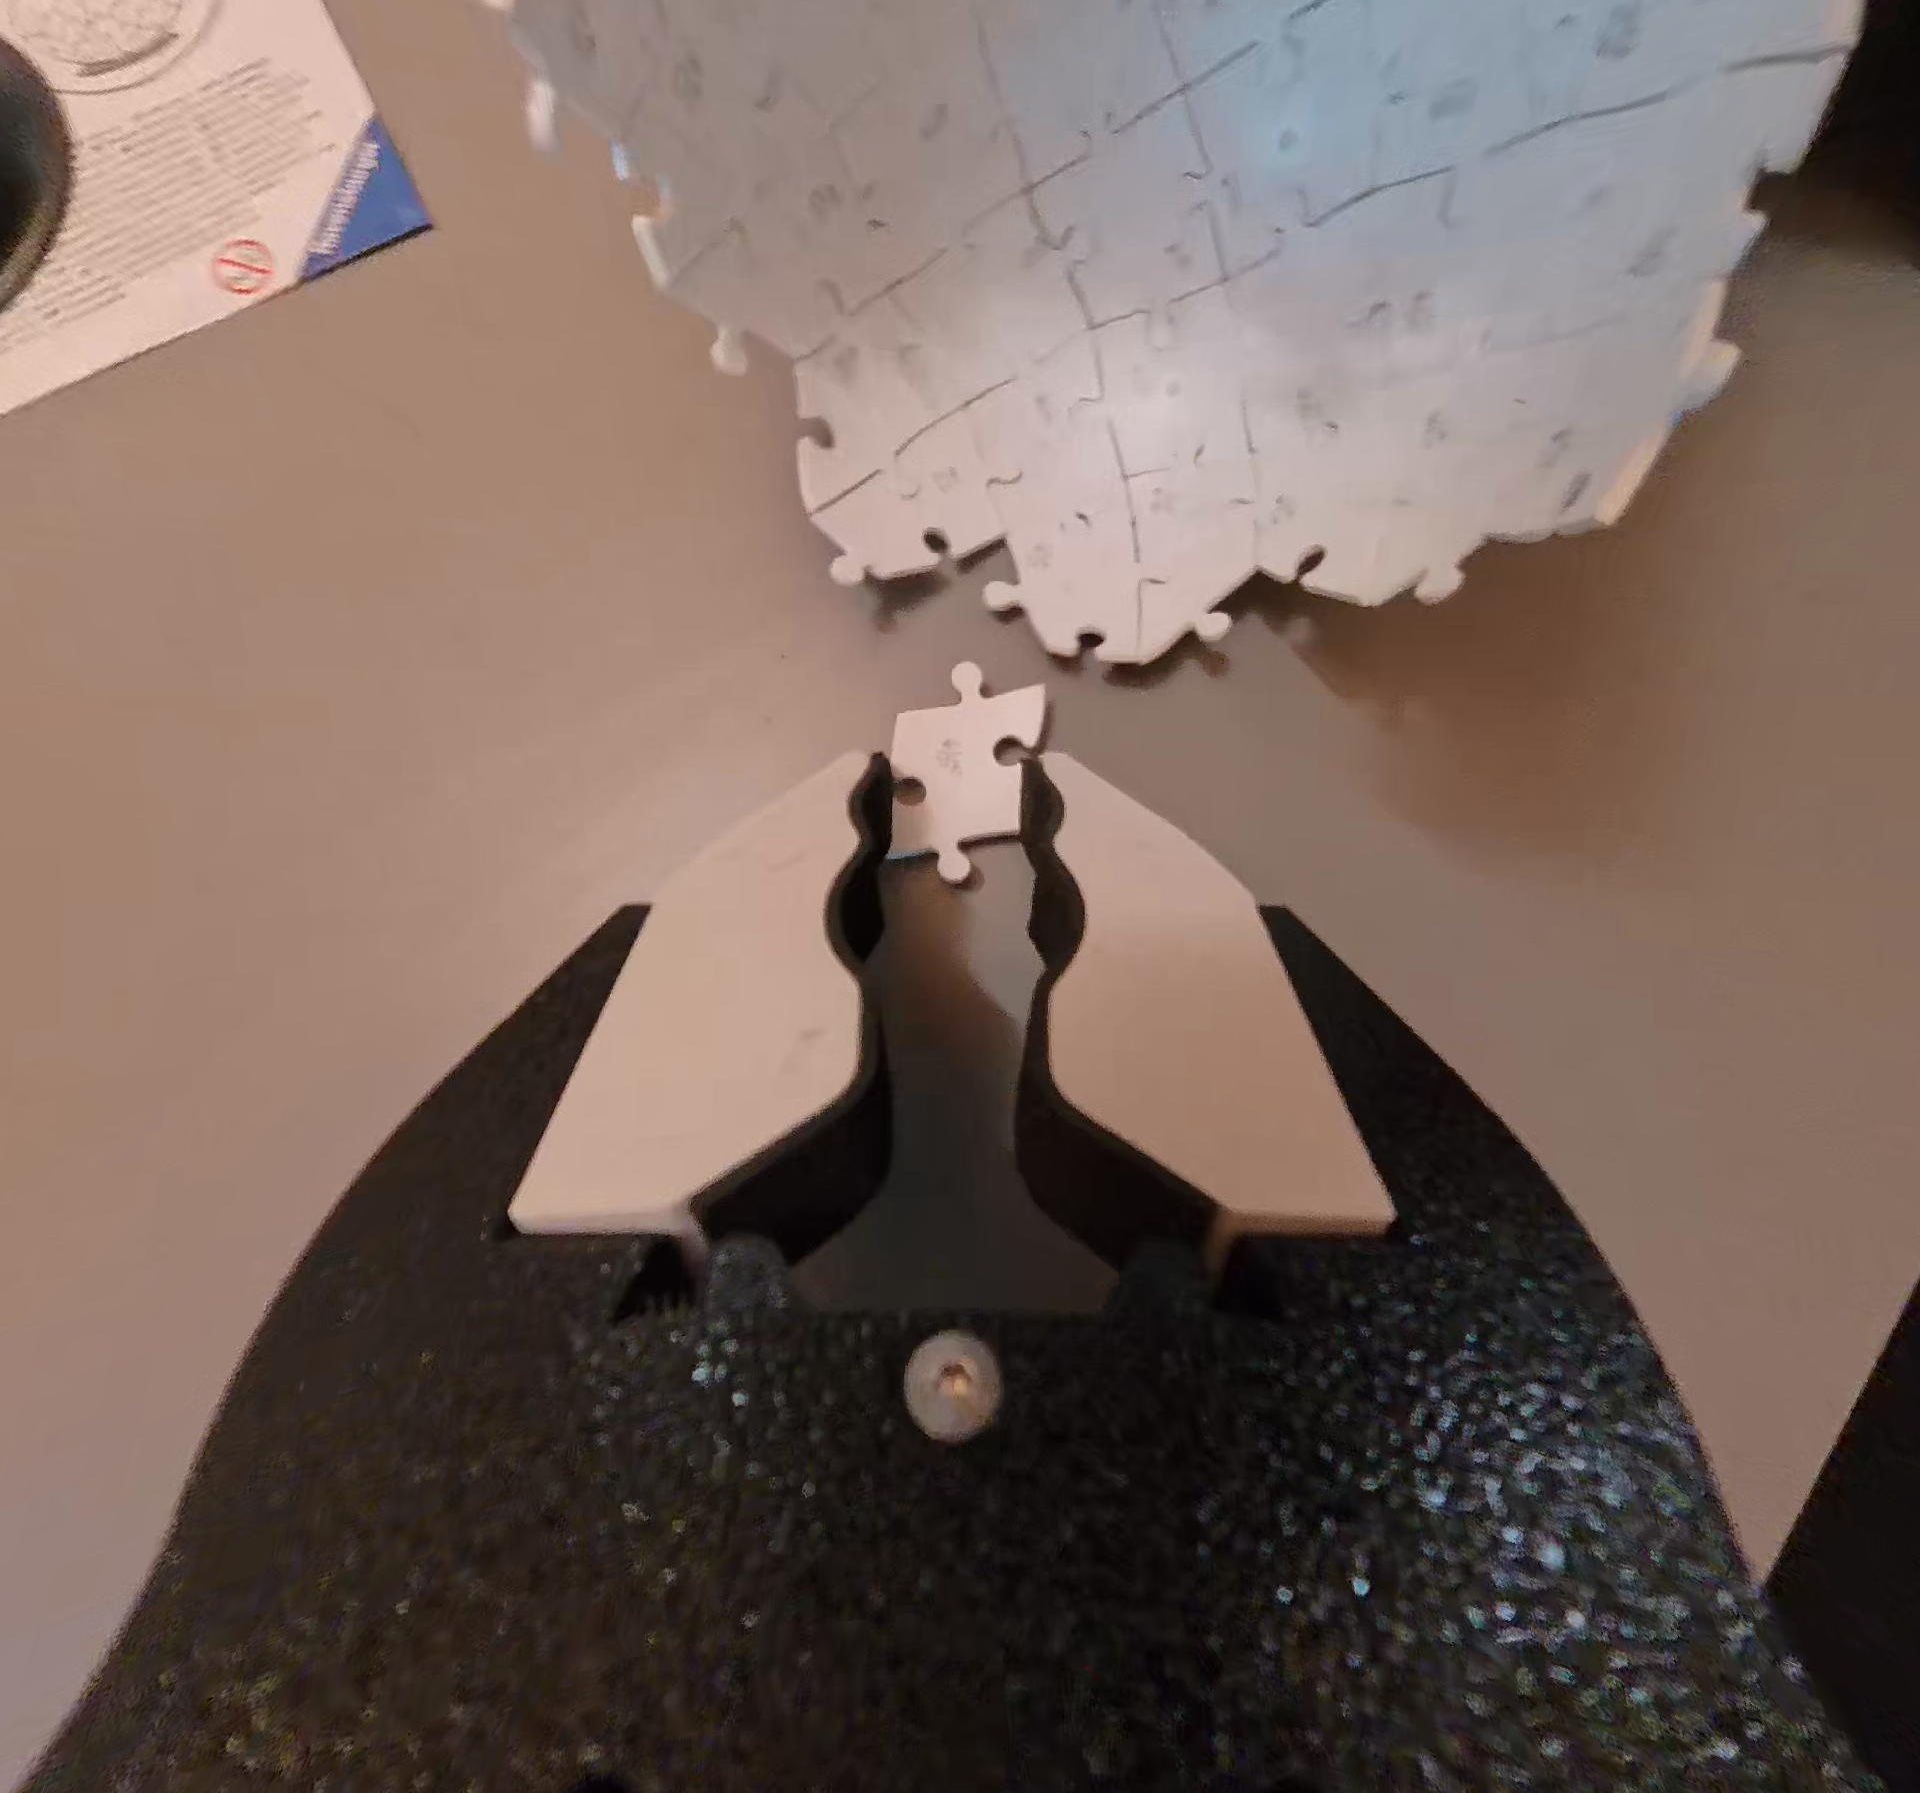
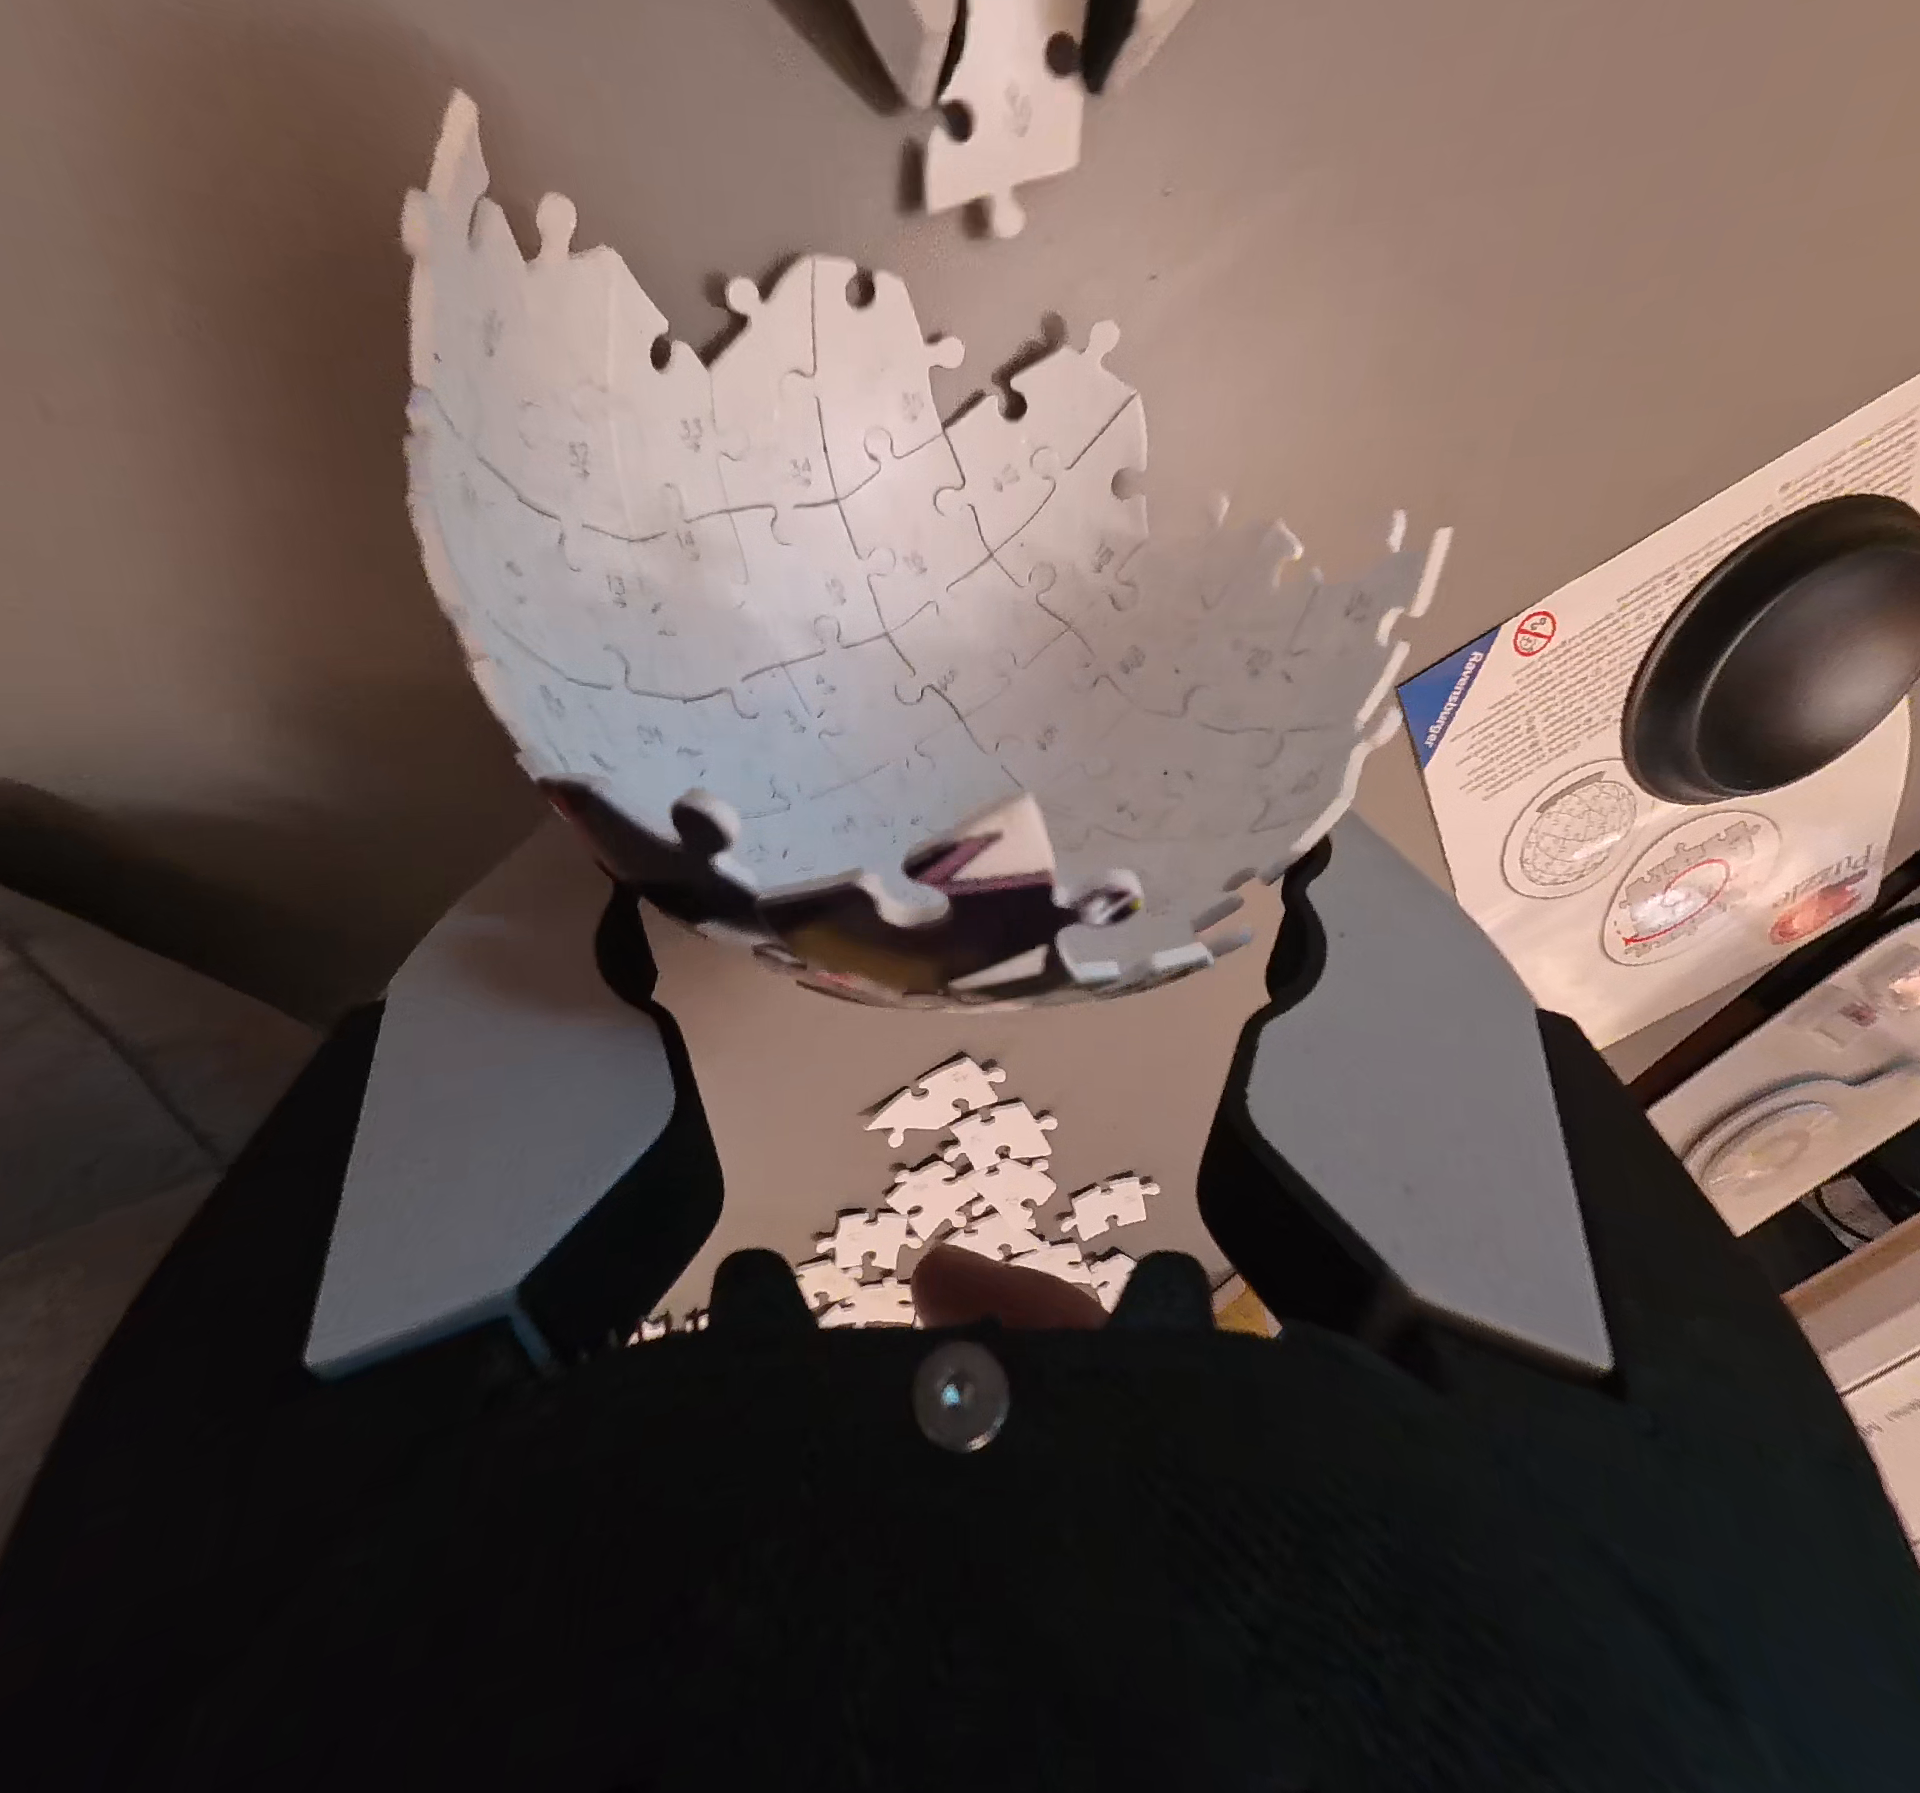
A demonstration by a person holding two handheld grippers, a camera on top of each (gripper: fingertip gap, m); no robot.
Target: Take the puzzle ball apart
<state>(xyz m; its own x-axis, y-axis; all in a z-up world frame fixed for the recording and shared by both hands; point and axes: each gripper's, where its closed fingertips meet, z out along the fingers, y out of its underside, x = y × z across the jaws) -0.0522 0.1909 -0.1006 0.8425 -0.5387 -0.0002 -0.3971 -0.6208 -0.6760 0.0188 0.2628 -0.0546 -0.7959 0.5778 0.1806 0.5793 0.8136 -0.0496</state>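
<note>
Table: grey-brown, matte surface (image 1: 364, 704) filling the background of both views, warmly lit, with soft shadows under the objects.
Puzzle ball: partly dismantled white shell (image 2: 790, 600), open like a bowl with its numbered inner face showing and a jagged rim of tabs and notches; in the right wrist view it sits at frame centre, its lower coloured edge between the right tongs. In the left wrist view the shell (image 1: 1195, 237) fills the upper right of the frame, blurred.
Right tongs: (image 2: 945, 896) grey fingers on a black body at the bottom of the frame, spread wide on either side of the shell's lower rim; whether they actually press on it I cannot tell.
Left tongs: (image 1: 961, 787) closed on a single loose piece; also seen at the top centre of the right wrist view (image 2: 1013, 29).
Instruction sheet: white printed leaflet with a blue corner (image 1: 187, 133) in the upper left of the left wrist view; at the right edge in the right wrist view (image 2: 1621, 767).
Black stand: round dark dish (image 2: 1787, 652) resting on the sheet at the right edge.
Loose pile: white pieces (image 2: 987, 1213) heaped on the table below the shell, lower centre.
Held piece: white, one knob pointing away (image 1: 961, 767), just apart from the shell's rim, pinched between the left fingertips.
</note>
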